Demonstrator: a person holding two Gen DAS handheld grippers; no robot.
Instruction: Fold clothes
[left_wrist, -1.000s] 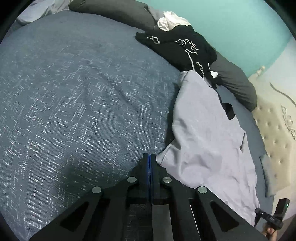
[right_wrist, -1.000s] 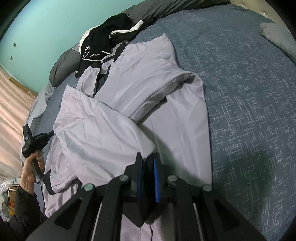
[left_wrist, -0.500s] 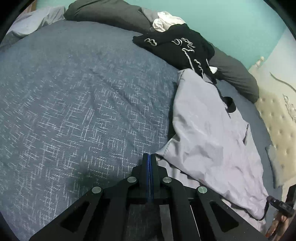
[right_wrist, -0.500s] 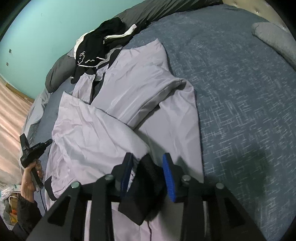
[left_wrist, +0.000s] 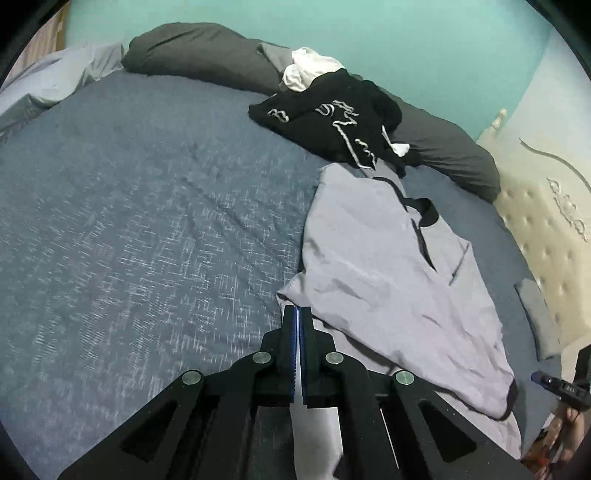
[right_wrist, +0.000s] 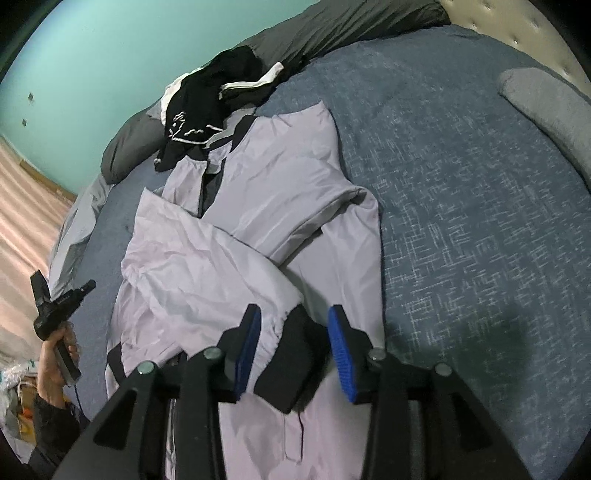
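A pale lilac jacket with black trim lies spread on the blue bed, in the left wrist view (left_wrist: 384, 258) and the right wrist view (right_wrist: 258, 229). One sleeve is folded across its body, ending in a black cuff (right_wrist: 291, 350). My left gripper (left_wrist: 298, 314) is shut, its tips at the jacket's near edge; pale fabric shows under the fingers, and whether it is pinched I cannot tell. My right gripper (right_wrist: 293, 332) is open, its blue pads either side of the black cuff, not touching it.
A black garment with white print (left_wrist: 332, 122) lies at the far edge of the bed with dark grey pillows (left_wrist: 207, 55) behind it. A grey cushion (right_wrist: 546, 107) lies by the padded headboard (left_wrist: 546, 229). A person's hand holds a black device (right_wrist: 55, 306) beside the bed.
My right gripper has opened and let go of the sleeve cuff, which now lies on the jacket. My left gripper has drawn back along the jacket's edge, still shut.
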